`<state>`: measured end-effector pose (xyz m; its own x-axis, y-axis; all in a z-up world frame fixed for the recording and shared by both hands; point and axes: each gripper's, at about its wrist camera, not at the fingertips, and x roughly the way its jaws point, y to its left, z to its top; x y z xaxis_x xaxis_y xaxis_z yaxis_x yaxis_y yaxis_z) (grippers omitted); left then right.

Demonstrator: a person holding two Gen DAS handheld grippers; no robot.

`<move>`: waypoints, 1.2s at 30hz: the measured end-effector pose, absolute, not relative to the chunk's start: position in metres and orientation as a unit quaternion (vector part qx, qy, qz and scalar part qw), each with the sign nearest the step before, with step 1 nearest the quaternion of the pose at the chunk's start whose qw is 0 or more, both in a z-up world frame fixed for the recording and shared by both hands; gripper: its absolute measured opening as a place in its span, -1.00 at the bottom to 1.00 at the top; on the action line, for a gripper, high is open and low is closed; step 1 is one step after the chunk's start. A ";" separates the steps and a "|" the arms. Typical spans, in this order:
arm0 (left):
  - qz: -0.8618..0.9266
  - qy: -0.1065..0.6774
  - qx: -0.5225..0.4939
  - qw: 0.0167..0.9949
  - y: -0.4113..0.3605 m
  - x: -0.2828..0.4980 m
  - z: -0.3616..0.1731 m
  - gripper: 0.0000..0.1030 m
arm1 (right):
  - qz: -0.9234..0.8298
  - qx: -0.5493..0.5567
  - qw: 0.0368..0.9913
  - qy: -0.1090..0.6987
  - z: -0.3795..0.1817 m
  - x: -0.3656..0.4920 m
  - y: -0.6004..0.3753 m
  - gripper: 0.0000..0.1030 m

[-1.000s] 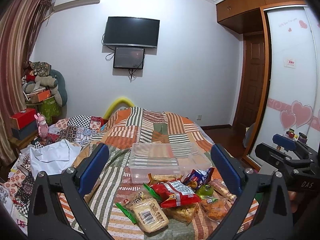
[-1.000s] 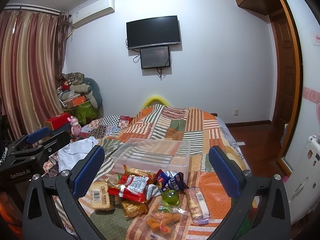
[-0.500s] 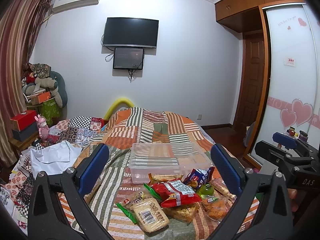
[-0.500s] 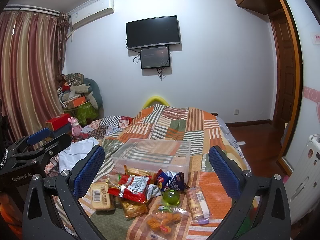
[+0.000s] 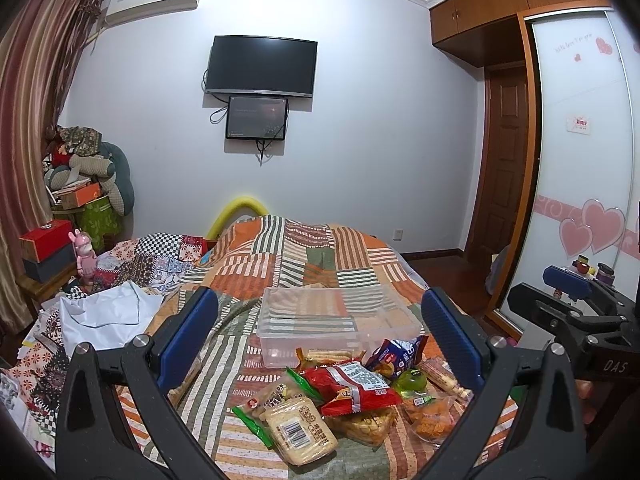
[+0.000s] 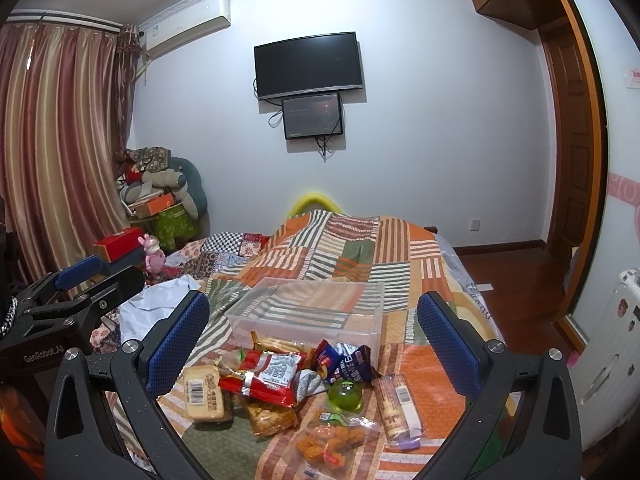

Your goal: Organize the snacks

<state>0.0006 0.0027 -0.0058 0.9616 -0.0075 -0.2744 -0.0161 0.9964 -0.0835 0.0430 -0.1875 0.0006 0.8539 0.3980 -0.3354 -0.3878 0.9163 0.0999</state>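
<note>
Left wrist view: my left gripper (image 5: 320, 336) is spread wide and holds nothing; it hangs above the bed (image 5: 304, 256). The right gripper (image 6: 313, 332) is likewise spread wide and empty. The clear bin (image 5: 338, 322) sits on the bed with no snacks inside. All snacks (image 5: 348, 396) lie in a loose pile just in front of the bin, touching its near wall. I judge that sorting has not begun and that I am at the approach step. Next, I must lower one gripper onto a top packet, such as the red bag (image 5: 352, 386), close on it, and carry it over the bin's near wall.
</note>
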 end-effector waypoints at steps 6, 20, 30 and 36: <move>0.003 0.139 -0.042 0.989 0.004 0.001 -0.004 1.00 | 0.205 0.014 0.962 0.179 0.001 0.044 -0.185 1.00; -0.011 0.171 -0.034 0.985 0.011 0.009 -0.019 1.00 | 0.198 0.015 0.956 0.217 -0.015 0.060 -0.187 1.00; -0.002 0.269 -0.034 0.963 0.028 0.033 -0.067 0.59 | 0.185 0.007 0.935 0.302 -0.053 0.077 -0.205 0.81; -0.011 0.331 -0.050 0.942 0.037 0.044 -0.100 0.40 | 0.191 0.015 0.907 0.376 -0.082 0.087 -0.207 0.48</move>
<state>0.0442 0.0370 -0.1004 0.7808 -0.0542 -0.6224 -0.0118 0.9948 -0.1015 0.0869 -0.2069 -0.0821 0.6445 0.3587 -0.6752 -0.3357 0.9262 0.1716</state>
